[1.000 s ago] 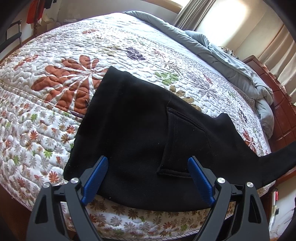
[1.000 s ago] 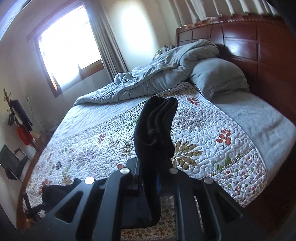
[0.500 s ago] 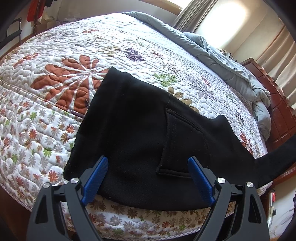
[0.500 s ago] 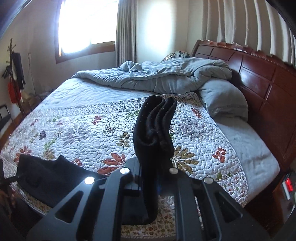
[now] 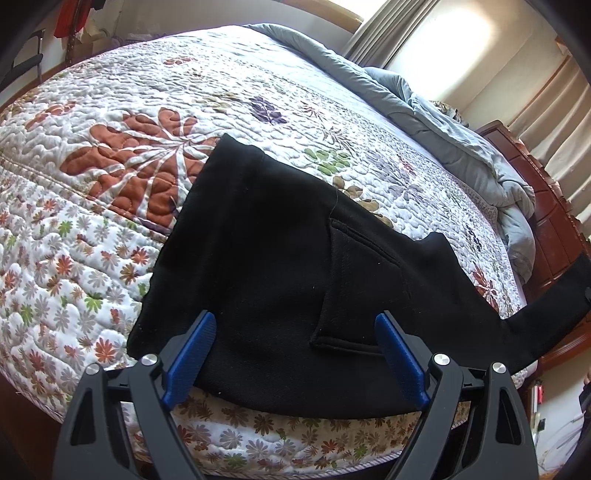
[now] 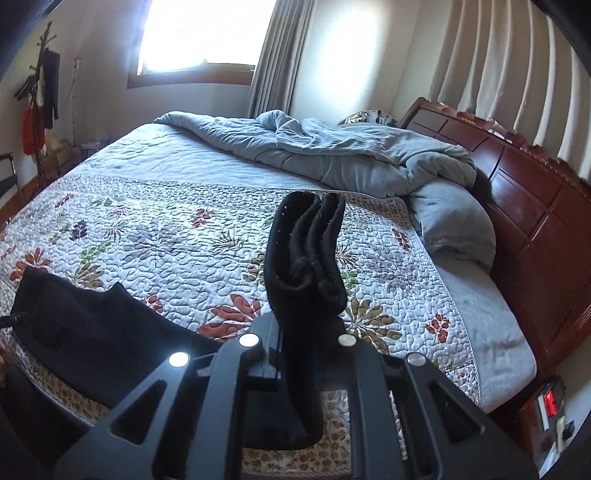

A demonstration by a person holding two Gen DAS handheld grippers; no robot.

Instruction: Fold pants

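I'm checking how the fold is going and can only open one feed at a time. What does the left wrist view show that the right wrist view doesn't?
Only the left wrist view shows the left gripper, jaws wide open over the black pants, and the back pocket lying flat.

Only the right wrist view shows the right gripper shut on a bunched end of the pants held upright, plus the window and a pillow.

Both show the pants on the floral quilt, the grey duvet and the wooden headboard.
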